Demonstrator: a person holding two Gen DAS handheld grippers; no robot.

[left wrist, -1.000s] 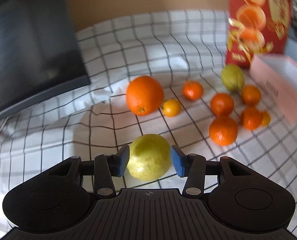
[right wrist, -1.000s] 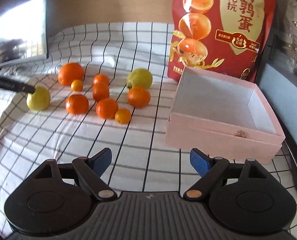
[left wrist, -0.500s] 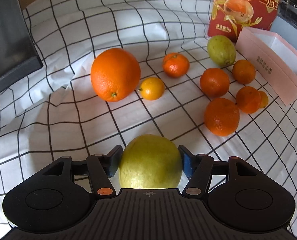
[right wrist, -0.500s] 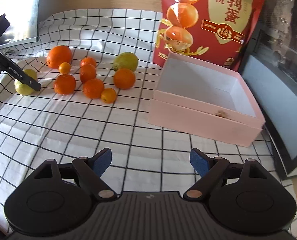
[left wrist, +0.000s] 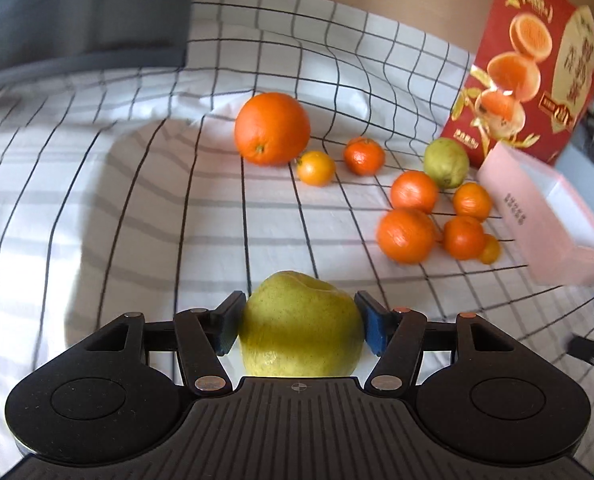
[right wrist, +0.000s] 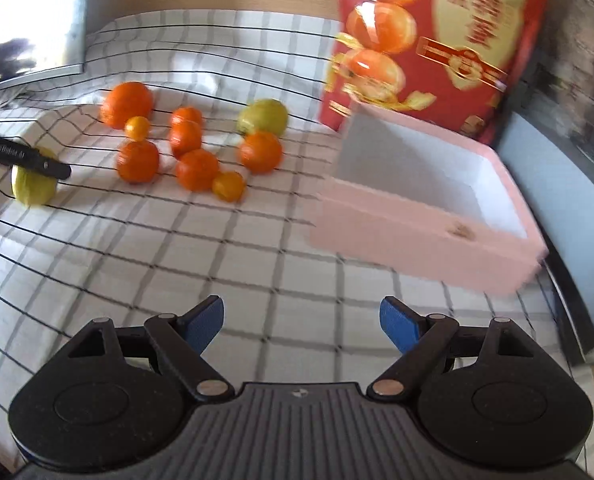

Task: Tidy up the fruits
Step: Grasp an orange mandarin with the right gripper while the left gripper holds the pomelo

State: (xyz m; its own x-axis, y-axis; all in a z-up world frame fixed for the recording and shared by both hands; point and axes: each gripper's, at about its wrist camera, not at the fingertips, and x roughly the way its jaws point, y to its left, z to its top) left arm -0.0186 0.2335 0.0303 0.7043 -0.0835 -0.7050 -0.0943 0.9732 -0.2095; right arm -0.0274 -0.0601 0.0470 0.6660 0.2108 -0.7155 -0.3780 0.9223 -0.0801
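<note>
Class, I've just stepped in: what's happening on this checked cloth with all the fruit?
A person is sorting fruit with two handheld grippers. The left gripper is shut on a yellow-green pear, its blue fingers pressing both sides. The right gripper is open and holds nothing. A large orange, several small tangerines and a second pear lie on the cloth. The open pink box beside them has no fruit in it.

Fruit lay scattered on the cloth [right wrist: 257, 240], left of the box [right wrist: 417, 236].
A bag [right wrist: 437, 40] stood behind the box; one pear [left wrist: 301, 328] sat between the left gripper [left wrist: 299, 326] pads.
</note>
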